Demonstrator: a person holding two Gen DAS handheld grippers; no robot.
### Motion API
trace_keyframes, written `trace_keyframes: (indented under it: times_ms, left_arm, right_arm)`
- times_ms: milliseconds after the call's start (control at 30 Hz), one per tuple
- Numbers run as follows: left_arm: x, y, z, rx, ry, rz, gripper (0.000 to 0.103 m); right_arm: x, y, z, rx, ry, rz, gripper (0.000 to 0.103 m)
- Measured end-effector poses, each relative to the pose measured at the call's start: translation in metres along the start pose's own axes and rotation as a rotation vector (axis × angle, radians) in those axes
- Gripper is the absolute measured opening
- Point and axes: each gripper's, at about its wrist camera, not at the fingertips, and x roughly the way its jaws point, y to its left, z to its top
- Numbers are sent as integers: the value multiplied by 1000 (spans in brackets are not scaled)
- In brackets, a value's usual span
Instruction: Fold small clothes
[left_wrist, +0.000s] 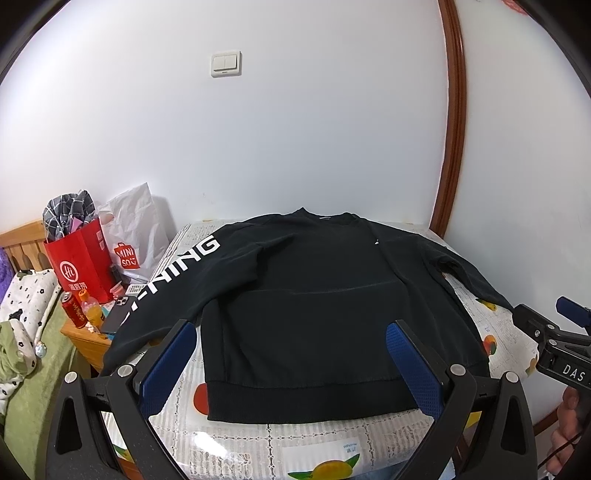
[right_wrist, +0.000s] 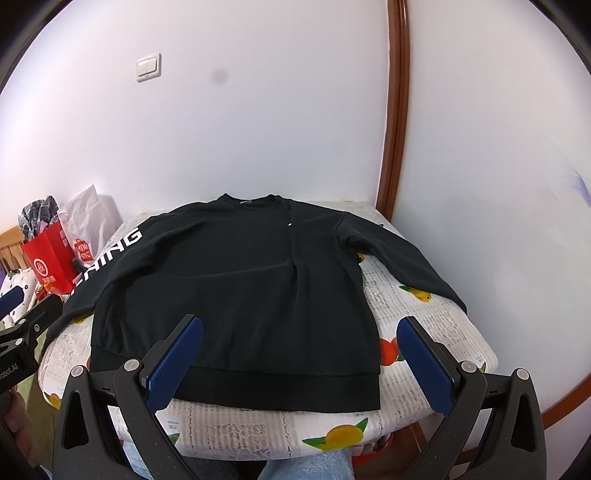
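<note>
**Black sweatshirt spread flat, both grippers wide apart above its hem**

I see a black long-sleeved sweatshirt (left_wrist: 295, 295) lying face up on a table covered by a white cloth printed with oranges and lace-like squares (left_wrist: 332, 450). Its collar points to the far wall, its ribbed hem lies nearest me, and both sleeves spread outward.

My left gripper (left_wrist: 291, 328) hangs just above the hem's left part with its blue-padded fingers (left_wrist: 168, 369) spread wide, holding nothing. My right gripper (right_wrist: 300, 325) hangs over the hem's right corner, equally wide and empty; its right finger is over bare tablecloth beside the garment. Whether any pad touches the fabric, I cannot tell.

The left sleeve's cuff drops over the table edge and is hidden. White lettering runs along that sleeve; only "NING" reads clearly, the earlier letters being foreshortened and cut off. A tiny white chest mark (left_wrist: 376, 242) is too small to make out.

Left of the table, a red paper bag (left_wrist: 83, 262) carries a circular white logo with Chinese characters I cannot read, and checked fabric pokes from its top. Behind it a white plastic bag (left_wrist: 127, 254) reads "MINISO". A red can (left_wrist: 74, 308) and an orange drink bottle (left_wrist: 91, 308) stand on a wooden nightstand. The other gripper's body shows "DAS" at the left view's right edge
</note>
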Motion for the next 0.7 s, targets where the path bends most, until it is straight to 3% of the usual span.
trace_keyframes:
  times_ms: [333, 433, 700]
  left_arm:
    - [23, 23, 13, -48, 32, 6, 103]
    - [42, 40, 11, -81, 79, -5, 103]
    - [100, 114, -16, -287, 202, 46, 103]
  right_arm:
    - [22, -1, 14, -1, 1, 13, 103]
    - [39, -3, 14, -15, 30, 12, 103]
    - [96, -9, 8, -31, 100, 46, 101]
